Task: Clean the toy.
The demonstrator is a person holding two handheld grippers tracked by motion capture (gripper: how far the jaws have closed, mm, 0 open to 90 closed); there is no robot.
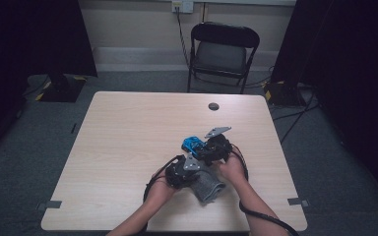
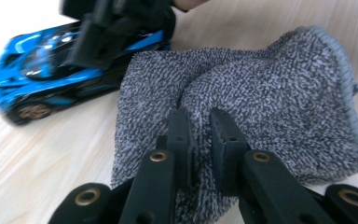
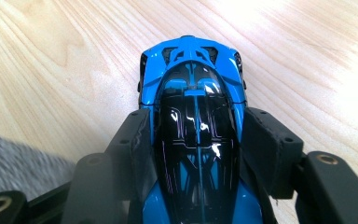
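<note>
The right gripper (image 3: 198,140) is clamped on the sides of the blue toy car (image 3: 193,93), which sits on the table (image 1: 128,147) with its long body pointing away along the jaws. The left gripper (image 2: 199,126) pinches a fold of the grey cloth (image 2: 270,93), just to the near left of the car. The left gripper view shows the car's side and wheel; the right gripper view shows its shiny roof.

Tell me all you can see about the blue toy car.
The blue toy car is a glossy, low sports model with a black canopy and black wheels with bronze-coloured hubs. It stands upright on the wooden table. The right gripper clamps its two sides. The grey cloth lies beside it, pinched by the left gripper.
</note>
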